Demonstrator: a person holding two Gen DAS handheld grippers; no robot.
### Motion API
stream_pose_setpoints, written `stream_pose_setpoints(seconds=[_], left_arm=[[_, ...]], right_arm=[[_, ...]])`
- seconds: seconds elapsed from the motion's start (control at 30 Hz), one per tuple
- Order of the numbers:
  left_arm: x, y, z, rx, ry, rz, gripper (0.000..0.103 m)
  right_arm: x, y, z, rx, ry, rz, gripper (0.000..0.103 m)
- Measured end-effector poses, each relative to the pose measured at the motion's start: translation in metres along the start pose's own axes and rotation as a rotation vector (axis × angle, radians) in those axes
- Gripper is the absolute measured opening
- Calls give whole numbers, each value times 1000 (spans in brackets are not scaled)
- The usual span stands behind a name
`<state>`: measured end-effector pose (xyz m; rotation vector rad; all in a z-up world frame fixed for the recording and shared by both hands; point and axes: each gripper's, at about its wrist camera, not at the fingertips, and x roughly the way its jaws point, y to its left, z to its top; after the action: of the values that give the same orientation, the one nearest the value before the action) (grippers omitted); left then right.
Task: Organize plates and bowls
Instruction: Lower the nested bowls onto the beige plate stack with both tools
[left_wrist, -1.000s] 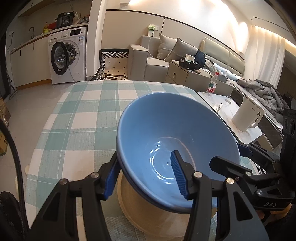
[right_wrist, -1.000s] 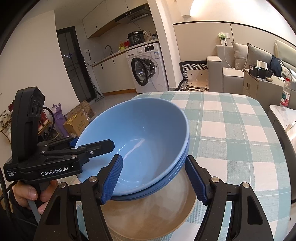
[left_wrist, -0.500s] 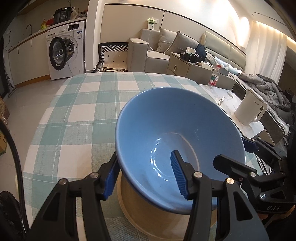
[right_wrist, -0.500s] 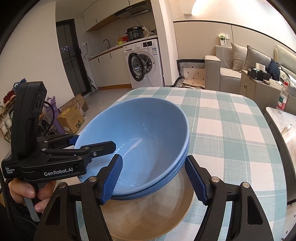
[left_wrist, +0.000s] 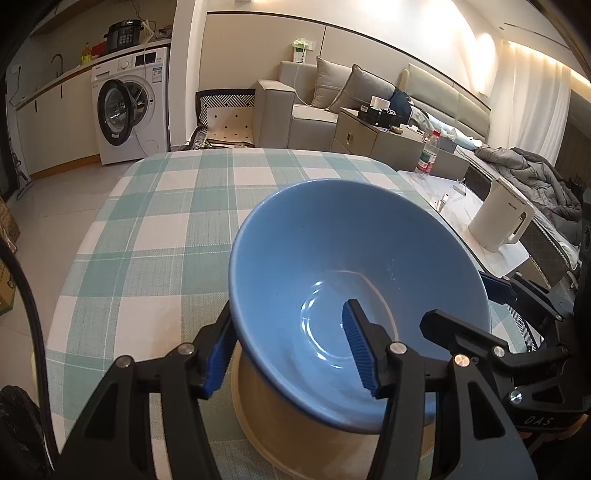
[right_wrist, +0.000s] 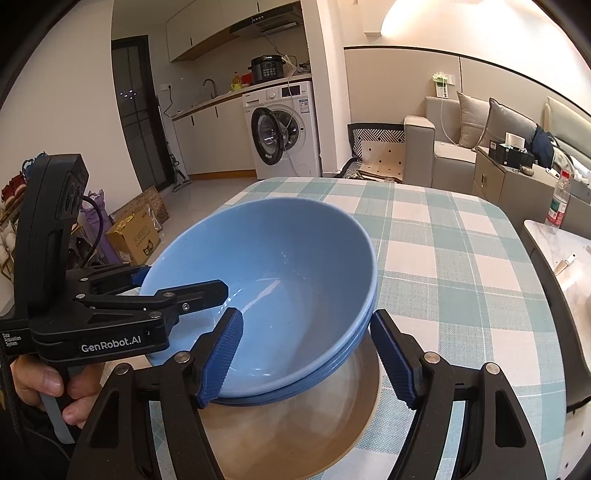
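Observation:
A stack of blue bowls (left_wrist: 332, 258) (right_wrist: 277, 266) rests in a beige plate (left_wrist: 295, 435) (right_wrist: 295, 435) on the green-checked tablecloth (left_wrist: 166, 221). My left gripper (left_wrist: 288, 310) straddles the stack's left rim, one blue pad inside the top bowl and one outside against the wall. It shows at the left in the right wrist view (right_wrist: 181, 280), with a person's hand (right_wrist: 40, 384) on its handle. My right gripper (right_wrist: 306, 314) straddles the right rim the same way and appears at the right in the left wrist view (left_wrist: 458, 301). Both seem shut on the stack.
A white kettle (left_wrist: 502, 221) and a water bottle (left_wrist: 428, 153) stand on a marble side table (left_wrist: 454, 206) just right of the dining table. Cardboard boxes (right_wrist: 136, 232) lie on the floor to the left. Bare tablecloth stretches beyond the bowls.
Both views have shifted a little against the room. The bowls, the plate and both grippers keep the same places relative to one another.

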<state>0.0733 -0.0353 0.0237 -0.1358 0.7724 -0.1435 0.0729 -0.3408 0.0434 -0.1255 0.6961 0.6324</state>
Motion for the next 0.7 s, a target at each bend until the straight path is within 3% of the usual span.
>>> stream_pose_setpoints(seconds=[0.4, 0.5, 0.7], left_arm=[[5, 4, -1, -7, 15, -2, 61], [5, 7, -2, -10, 20, -6, 66], [0, 12, -4, 6, -22, 15, 78]], right_arm=[[-2, 5, -1, -30, -14, 10, 74], [-2, 2, -1, -24, -15, 12, 84], [-7, -2, 0, -19, -30, 15, 91]])
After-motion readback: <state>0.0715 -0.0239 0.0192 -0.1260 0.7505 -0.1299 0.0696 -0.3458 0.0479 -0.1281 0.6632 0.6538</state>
